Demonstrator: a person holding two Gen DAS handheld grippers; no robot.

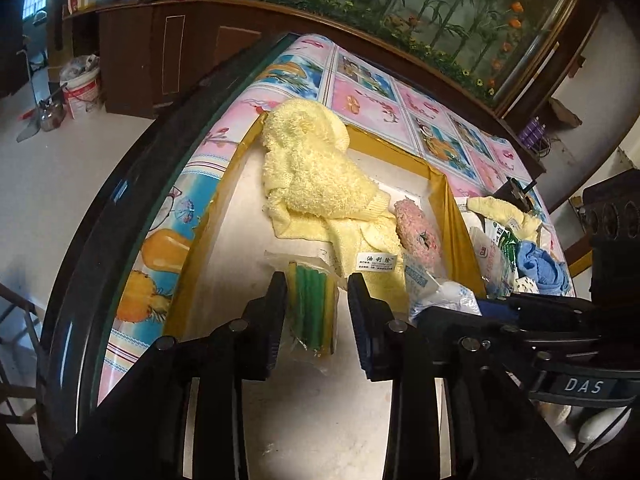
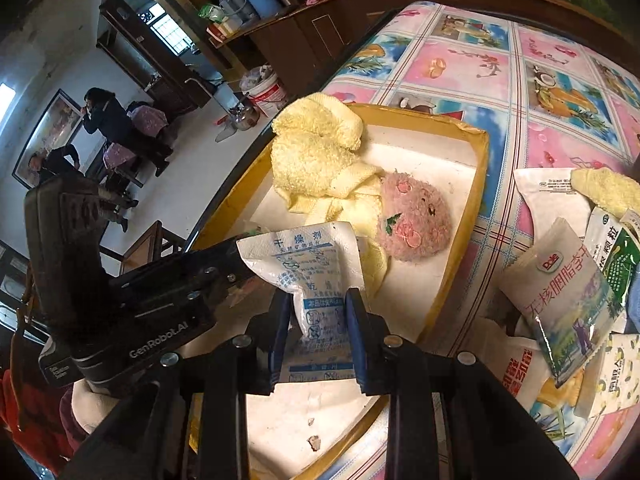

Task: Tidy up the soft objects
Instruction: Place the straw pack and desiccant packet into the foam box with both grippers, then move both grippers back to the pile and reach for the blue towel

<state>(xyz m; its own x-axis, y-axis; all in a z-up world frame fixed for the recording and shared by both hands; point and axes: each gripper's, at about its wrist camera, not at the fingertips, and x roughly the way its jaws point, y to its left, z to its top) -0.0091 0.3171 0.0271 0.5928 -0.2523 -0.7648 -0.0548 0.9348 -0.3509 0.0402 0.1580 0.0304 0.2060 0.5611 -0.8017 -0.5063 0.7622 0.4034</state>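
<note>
While the left gripper [image 1: 316, 320] hung over the tray [image 1: 448, 216], its jaws stood narrowly parted, a bagged green-and-yellow sponge [image 1: 312, 312] lying between them; whether the pads touched it could not be told. Right gripper [image 2: 318, 340]: jaws closed on a white sachet [image 2: 308, 276] above the tray's near end. Yellow towels [image 1: 316, 176] and a pink plush [image 1: 418, 232] lay inside the tray. Packets [image 2: 560, 292], a blue cloth [image 1: 540, 268] and another yellow towel [image 2: 608, 190] lay beside it on the worktop [image 2: 500, 80].
</note>
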